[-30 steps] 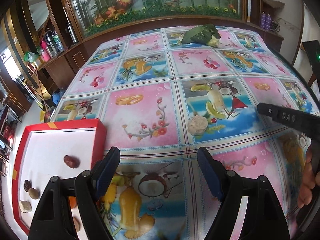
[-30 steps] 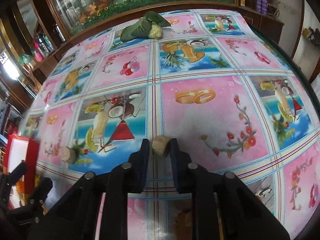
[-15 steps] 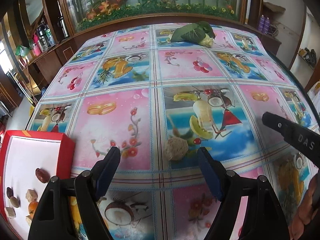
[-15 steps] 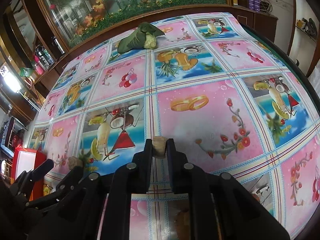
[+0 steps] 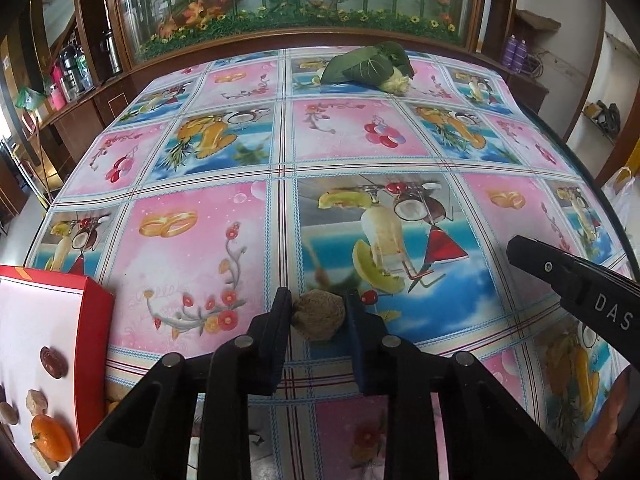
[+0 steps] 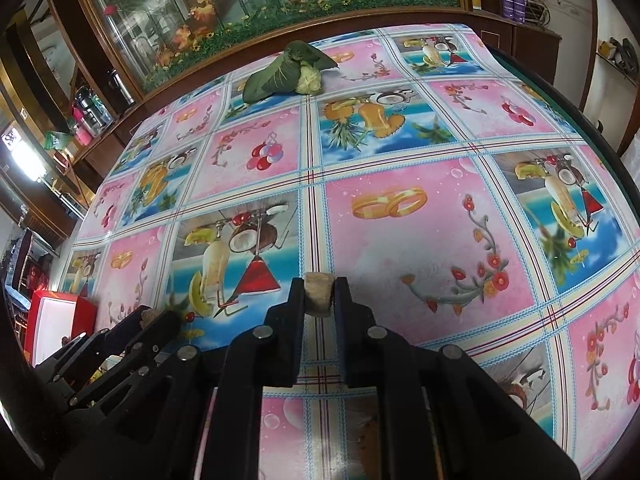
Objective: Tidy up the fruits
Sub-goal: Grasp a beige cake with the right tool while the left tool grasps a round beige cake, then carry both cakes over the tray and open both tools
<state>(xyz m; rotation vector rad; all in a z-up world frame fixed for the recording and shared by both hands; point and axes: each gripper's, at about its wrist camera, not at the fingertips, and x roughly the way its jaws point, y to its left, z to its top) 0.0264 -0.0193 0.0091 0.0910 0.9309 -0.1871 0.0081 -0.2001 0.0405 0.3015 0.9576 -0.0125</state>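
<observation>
My left gripper (image 5: 318,312) is shut on a round, rough brown walnut (image 5: 318,316), just above the patterned tablecloth. In the right wrist view that left gripper (image 6: 154,318) shows at the lower left with the walnut (image 6: 149,315) barely visible between its tips. My right gripper (image 6: 318,294) is shut on a small tan, cork-like fruit piece (image 6: 317,294), held above the cloth. The right gripper's finger (image 5: 560,270) reaches in from the right in the left wrist view. A red-walled box (image 5: 94,328) at the lower left holds a brown date (image 5: 53,363), an orange fruit (image 5: 51,438) and several small tan pieces.
A green leafy vegetable (image 5: 370,66) lies at the table's far edge, also seen in the right wrist view as the leafy bundle (image 6: 286,72). A wooden cabinet with a flower display (image 5: 300,0) backs the table. A hand (image 5: 608,440) shows at the lower right. The red box (image 6: 60,326) sits far left.
My left gripper moved right and forward from beside the red box to the walnut and shut on it. The right gripper stays shut on the tan piece and has lifted slightly.
</observation>
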